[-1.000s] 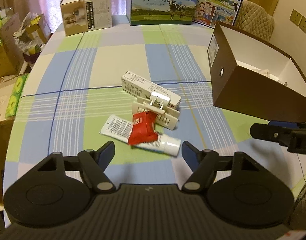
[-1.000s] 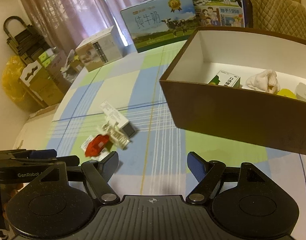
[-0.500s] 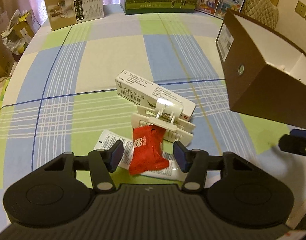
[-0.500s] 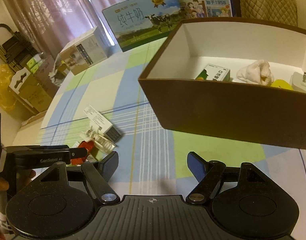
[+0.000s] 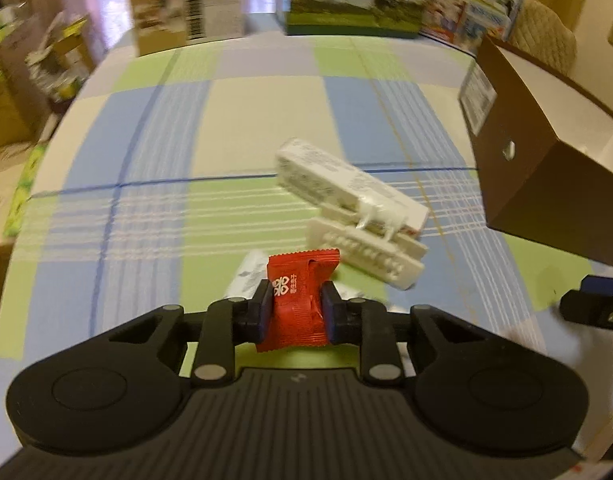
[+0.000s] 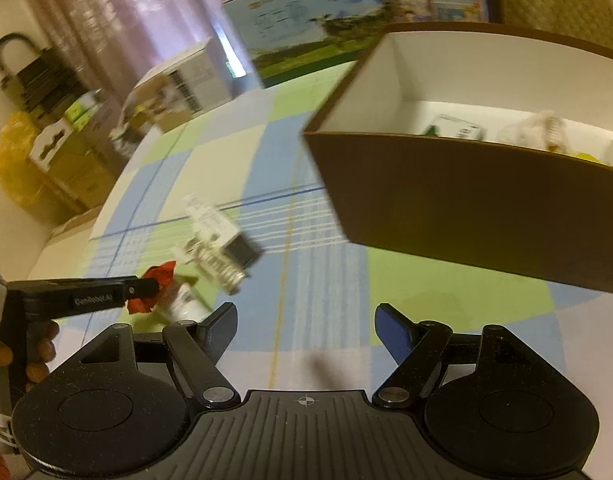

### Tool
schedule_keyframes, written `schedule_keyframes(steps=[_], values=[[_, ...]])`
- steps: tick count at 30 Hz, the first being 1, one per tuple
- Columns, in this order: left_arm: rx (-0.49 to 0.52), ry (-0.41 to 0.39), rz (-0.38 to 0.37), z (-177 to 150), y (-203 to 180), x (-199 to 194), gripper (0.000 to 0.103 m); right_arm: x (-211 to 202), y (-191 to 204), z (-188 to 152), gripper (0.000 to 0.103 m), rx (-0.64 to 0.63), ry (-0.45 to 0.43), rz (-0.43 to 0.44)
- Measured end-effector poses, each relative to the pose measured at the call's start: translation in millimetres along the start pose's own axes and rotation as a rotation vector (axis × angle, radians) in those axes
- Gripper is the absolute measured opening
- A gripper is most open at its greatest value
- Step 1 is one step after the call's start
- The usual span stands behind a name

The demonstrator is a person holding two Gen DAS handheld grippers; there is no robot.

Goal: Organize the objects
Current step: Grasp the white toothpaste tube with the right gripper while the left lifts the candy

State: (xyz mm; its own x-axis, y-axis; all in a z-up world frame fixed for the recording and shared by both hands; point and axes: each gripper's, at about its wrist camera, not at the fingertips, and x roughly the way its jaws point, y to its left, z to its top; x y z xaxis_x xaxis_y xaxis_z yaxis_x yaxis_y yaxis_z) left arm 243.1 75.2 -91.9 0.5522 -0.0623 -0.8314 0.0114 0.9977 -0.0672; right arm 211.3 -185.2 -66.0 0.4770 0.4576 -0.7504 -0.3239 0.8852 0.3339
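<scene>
My left gripper [image 5: 295, 310] is shut on a red snack packet [image 5: 300, 300], held just above the checked tablecloth. In the right wrist view the same red packet [image 6: 156, 284] shows at the tip of the left gripper [image 6: 146, 288]. Behind it lie a white tube [image 5: 246, 280], a white plastic clip rack [image 5: 366, 252] with a white plug on it, and a long white medicine carton [image 5: 346, 184]. My right gripper [image 6: 306, 328] hangs open over the cloth with nothing between its fingers. The brown box [image 6: 466, 200] stands to the right, holding several items.
Milk cartons [image 5: 350, 0] and a beige product box [image 5: 186, 4] line the table's far edge. A padded chair [image 5: 546, 40] stands behind the brown box [image 5: 546, 168]. Cardboard boxes and clutter [image 6: 46, 152] sit on the floor to the left. A hand [image 6: 10, 352] grips the left tool.
My left gripper moved forward, closed on the red packet and lifted it off the tube. The right gripper swung a little toward the pile and stays open.
</scene>
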Motion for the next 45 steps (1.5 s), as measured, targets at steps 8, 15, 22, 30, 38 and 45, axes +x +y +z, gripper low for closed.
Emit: schedule_keyframes(steps=[8, 15, 22, 30, 38, 45], values=[[-0.136, -0.004, 0.086, -30, 44, -41, 0.020, 35, 50, -3, 0.063, -0.204, 0.035, 0.150], [-0.219, 0.017, 0.103, -50, 55, -52, 0.007, 85, 90, -10, 0.061, -0.412, 0.089, 0.146], [-0.263, 0.048, 0.095, -68, 54, -52, 0.017, 96, 97, -31, 0.027, -0.522, 0.087, 0.118], [-0.292, 0.066, 0.070, -76, 51, -49, 0.033, 67, 78, -59, 0.025, -0.456, 0.079, 0.123], [-0.279, 0.076, 0.104, -73, 46, -30, 0.031, 53, 77, -65, 0.032, -0.445, 0.113, 0.118], [-0.175, 0.063, 0.143, -76, 33, -29, 0.026, 71, 90, -58, 0.044, -0.479, 0.119, 0.114]])
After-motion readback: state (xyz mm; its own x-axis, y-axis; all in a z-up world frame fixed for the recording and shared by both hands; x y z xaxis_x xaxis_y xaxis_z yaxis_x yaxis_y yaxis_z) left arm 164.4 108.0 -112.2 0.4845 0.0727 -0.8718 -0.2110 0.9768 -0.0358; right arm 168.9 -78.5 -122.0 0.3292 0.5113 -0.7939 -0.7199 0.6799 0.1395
